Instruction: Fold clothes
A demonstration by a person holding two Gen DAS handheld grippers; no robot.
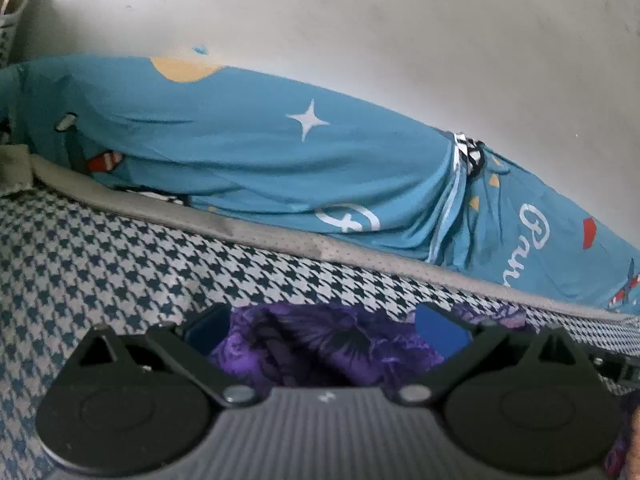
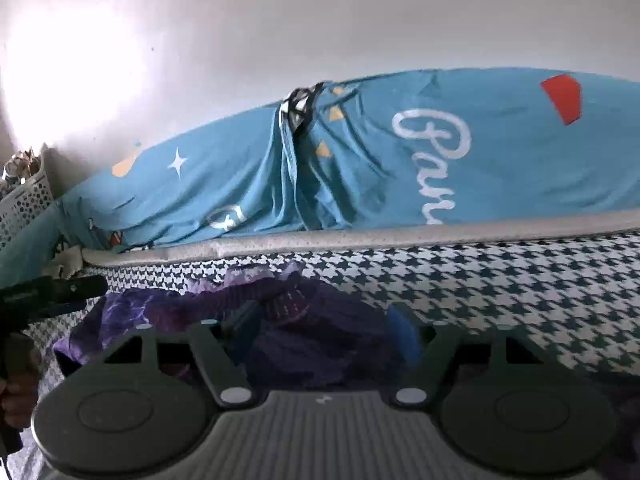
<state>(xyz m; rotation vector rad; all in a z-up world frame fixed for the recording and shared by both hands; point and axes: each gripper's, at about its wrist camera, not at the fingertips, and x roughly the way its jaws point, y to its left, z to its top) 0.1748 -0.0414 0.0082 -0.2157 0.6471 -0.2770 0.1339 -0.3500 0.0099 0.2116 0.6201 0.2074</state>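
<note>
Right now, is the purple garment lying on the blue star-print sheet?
No, the purple garment lies on the houndstooth cover, in front of the blue sheet.

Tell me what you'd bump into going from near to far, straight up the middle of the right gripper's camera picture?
Crumpled purple patterned garment → blue-and-white houndstooth cover → grey piped mattress edge → bright blue printed sheet with white star and lettering → plain white wall.
</note>
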